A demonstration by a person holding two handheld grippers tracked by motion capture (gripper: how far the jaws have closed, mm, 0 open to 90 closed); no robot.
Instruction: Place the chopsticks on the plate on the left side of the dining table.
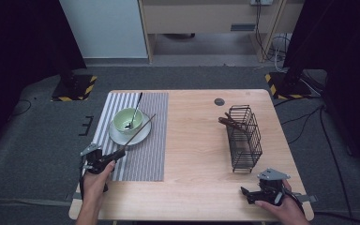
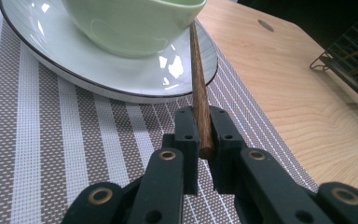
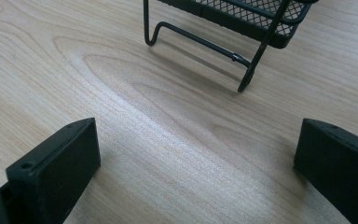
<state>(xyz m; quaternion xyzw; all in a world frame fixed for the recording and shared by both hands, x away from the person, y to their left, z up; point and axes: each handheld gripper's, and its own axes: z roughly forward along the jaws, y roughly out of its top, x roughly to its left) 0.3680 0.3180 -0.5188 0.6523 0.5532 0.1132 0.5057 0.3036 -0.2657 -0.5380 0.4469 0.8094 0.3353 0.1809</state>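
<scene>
"Between the two black jaws of the left gripper sits the thick end of a long brown wooden chopstick. Do you see how they pinch it?"

"Yes! They press tight on both sides. Where does the stick go from there?"

"It runs straight ahead of the jaws, over the rim of the round white plate, and its far end leans by the pale green bowl."

"How should the hand set it down well?"

"I think it should go slow and keep the stick low and flat, so the tip does not bump the bowl. Let go only when the stick rests."

"Is there room?"

"Under the jaws is the grey striped mat, with lots of flat space. Off to the side the bare wooden table is free too."

"And the right gripper?"

"Its jaws stand wide apart with nothing in them. Ahead of them is the black wire basket, so keep clear of its thin feet."
</scene>
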